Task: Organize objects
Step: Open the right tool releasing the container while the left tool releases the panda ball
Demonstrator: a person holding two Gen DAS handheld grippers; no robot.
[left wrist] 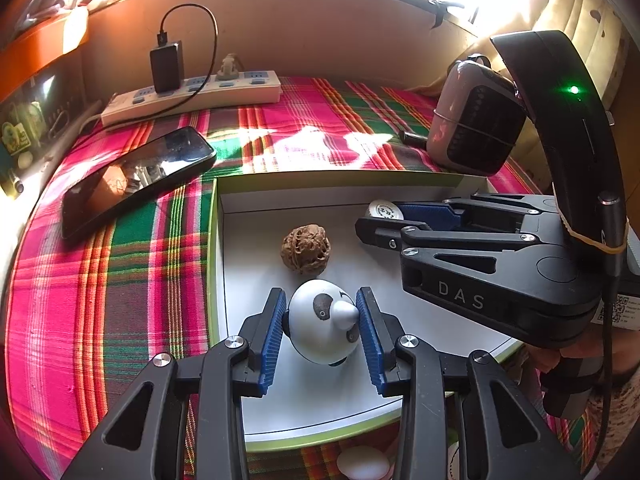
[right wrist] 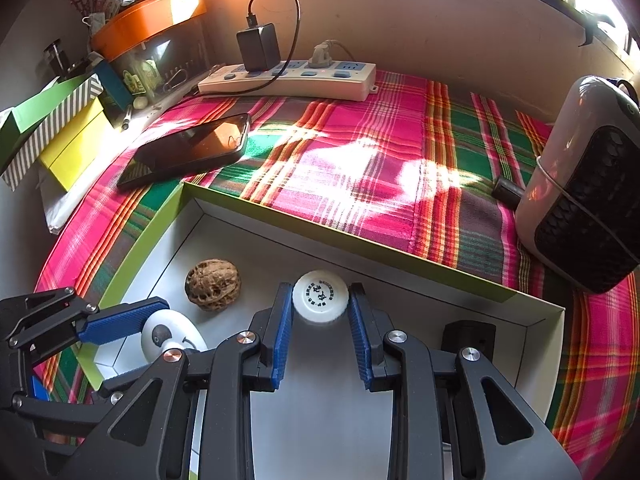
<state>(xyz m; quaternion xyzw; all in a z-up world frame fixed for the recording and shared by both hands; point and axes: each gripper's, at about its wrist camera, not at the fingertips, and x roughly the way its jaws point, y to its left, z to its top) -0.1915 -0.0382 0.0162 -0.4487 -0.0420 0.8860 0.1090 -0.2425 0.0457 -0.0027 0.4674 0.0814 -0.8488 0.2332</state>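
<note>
While both claws reach into the shallow box (right wrist: 400,276), the left claw (left wrist: 322,322) clamps the panda figure (left wrist: 324,326) and the right claw (right wrist: 320,316) pinches the white cap (right wrist: 320,296), probably to set them beside the walnut (right wrist: 213,285) already lying inside.

Left tongs (left wrist: 322,322): blue pads pressed against both sides of the panda figure (left wrist: 322,326), inside the box.
Right tongs (left wrist: 380,220): reaching in from the right, closed on a small white round cap (left wrist: 382,210) near the box's far wall.
Box (left wrist: 218,248): shallow, white inside, green rim, lying on the plaid cloth (left wrist: 120,280).
Walnut (left wrist: 306,250): on the box floor, just beyond the panda figure, apart from both tongs.
Phone (left wrist: 136,180): flat on the cloth, left of the box.
Power strip (left wrist: 192,96): along the far wall, a black charger (left wrist: 166,66) plugged in.
Small heater (left wrist: 474,120): upright beyond the box's right corner.
</note>
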